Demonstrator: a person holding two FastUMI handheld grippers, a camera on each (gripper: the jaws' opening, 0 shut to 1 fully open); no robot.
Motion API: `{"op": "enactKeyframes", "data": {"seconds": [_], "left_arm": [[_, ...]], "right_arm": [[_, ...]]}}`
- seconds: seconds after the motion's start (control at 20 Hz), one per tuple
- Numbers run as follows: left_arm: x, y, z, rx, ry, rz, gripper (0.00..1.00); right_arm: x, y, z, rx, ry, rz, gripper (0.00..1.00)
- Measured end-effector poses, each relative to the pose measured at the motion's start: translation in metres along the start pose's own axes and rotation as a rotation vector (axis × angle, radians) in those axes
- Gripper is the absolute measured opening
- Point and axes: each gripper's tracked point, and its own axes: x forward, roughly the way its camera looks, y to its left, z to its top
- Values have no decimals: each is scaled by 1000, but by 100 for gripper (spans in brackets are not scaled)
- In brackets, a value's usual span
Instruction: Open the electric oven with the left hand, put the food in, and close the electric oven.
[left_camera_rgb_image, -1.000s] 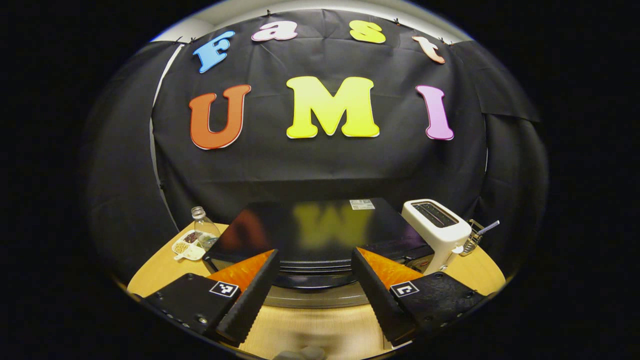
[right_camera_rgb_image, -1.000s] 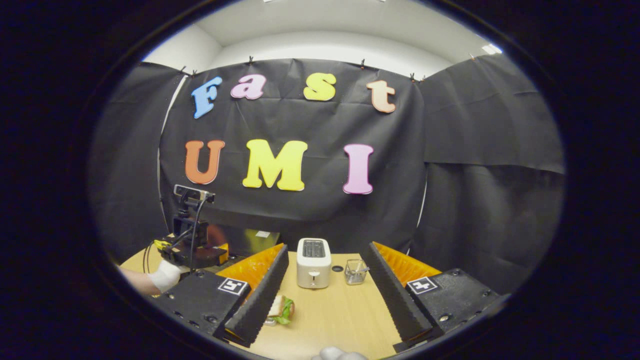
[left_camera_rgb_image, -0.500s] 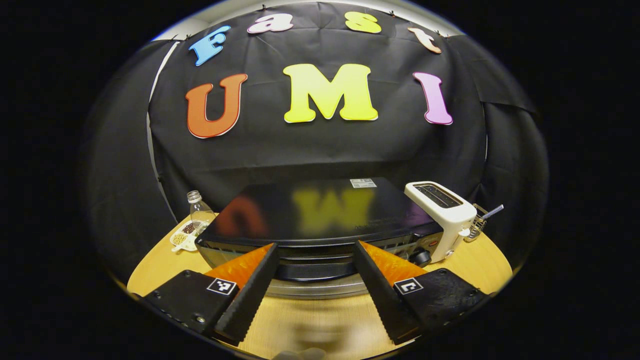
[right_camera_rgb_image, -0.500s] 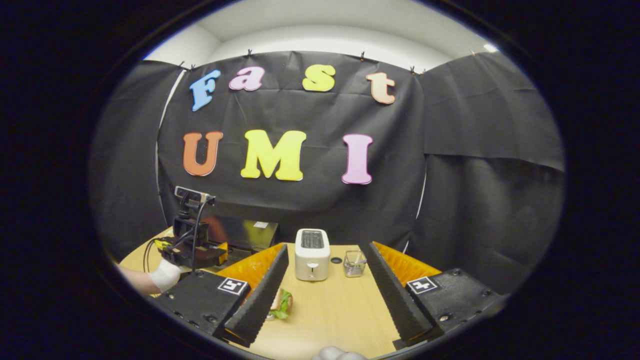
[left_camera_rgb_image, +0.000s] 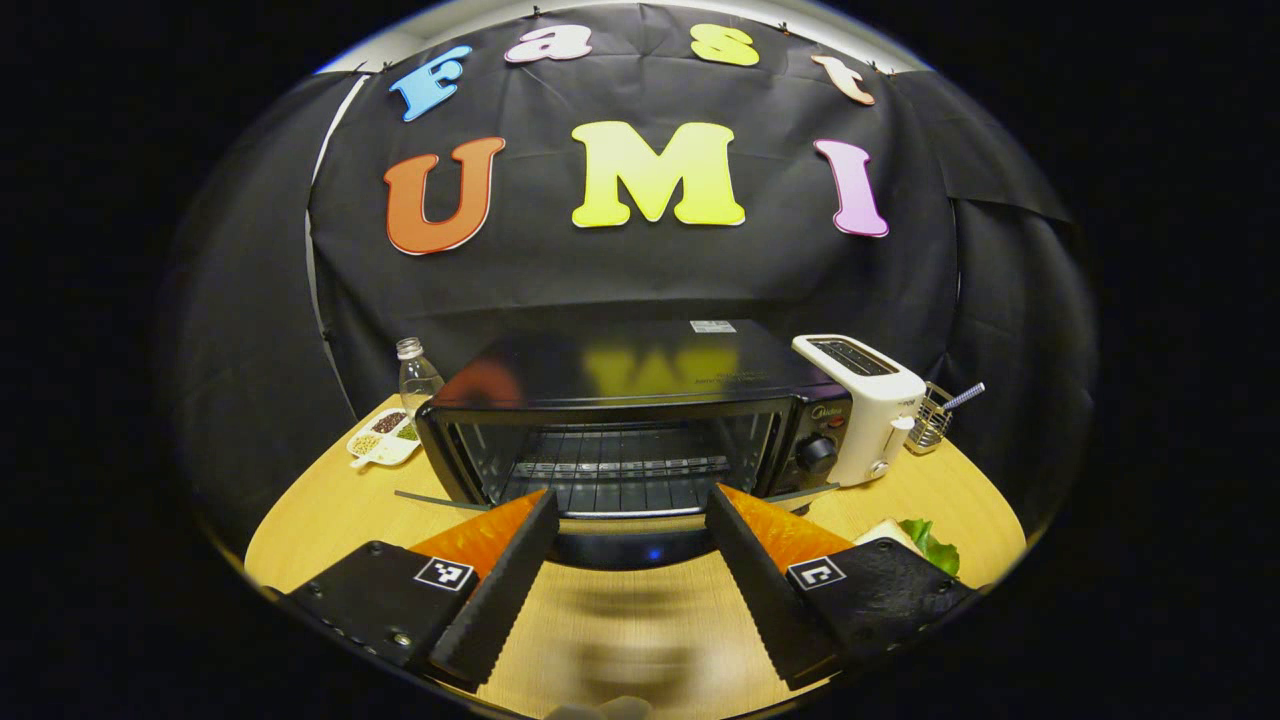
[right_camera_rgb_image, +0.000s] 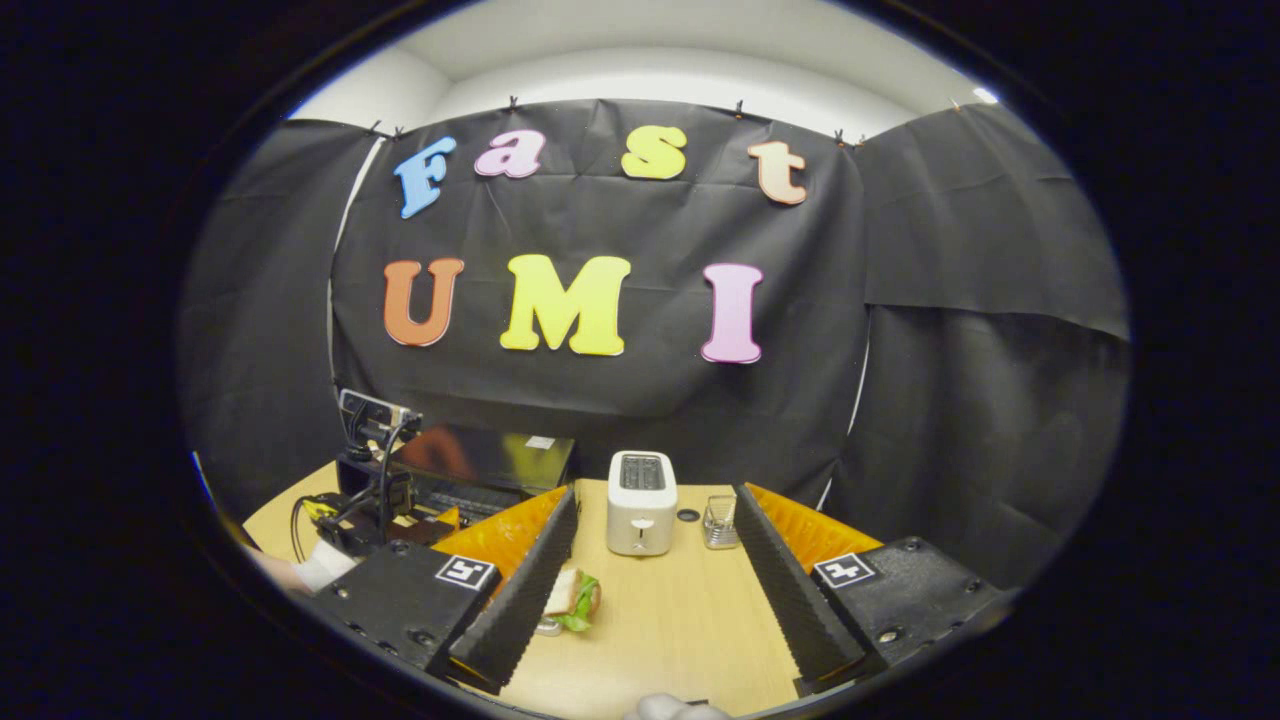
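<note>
Left tongs (left_camera_rgb_image: 625, 560) spread before open oven (left_camera_rgb_image: 640, 420), right tongs (right_camera_rgb_image: 650, 580) spread, sandwich (right_camera_rgb_image: 572, 598) beside.

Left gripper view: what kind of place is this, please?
Probably a staged kitchen corner in a recording booth: a wooden table carries an electric oven and a toaster, with black cloth hung behind.

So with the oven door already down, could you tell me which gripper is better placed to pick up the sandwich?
Right. The right gripper is open with the sandwich lying just ahead beside its finger, while the left gripper faces the open oven.
</note>
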Motion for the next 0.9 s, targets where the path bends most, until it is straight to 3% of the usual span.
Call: {"op": "enactKeyframes", "data": {"seconds": [0.05,0.1,0.15,0.5,0.55,0.6,0.85,0.9], "left_arm": [[-4,0,-6,2,5,-1,98],[-8,-1,-12,0,15,-1,98],[-12,-1,-19,-3,25,-1,98],[-27,-3,-63,-9,102,-4,100],[-28,-4,-70,-11,117,-4,100],[-29,-4,-78,-16,135,-4,98],[-32,-8,-119,-37,235,-6,96],[-30,-9,-127,-45,260,-6,89]], "right_arm": [[-2,3,0,8,2,9,100],[-3,4,-3,8,9,12,92],[-4,3,-6,4,14,12,100],[-9,3,-15,-9,28,20,100],[-10,2,-18,-11,31,20,91],[-10,2,-19,-11,34,19,100],[-16,-3,-25,-32,42,10,100],[-17,-5,-26,-37,44,5,100]]}}
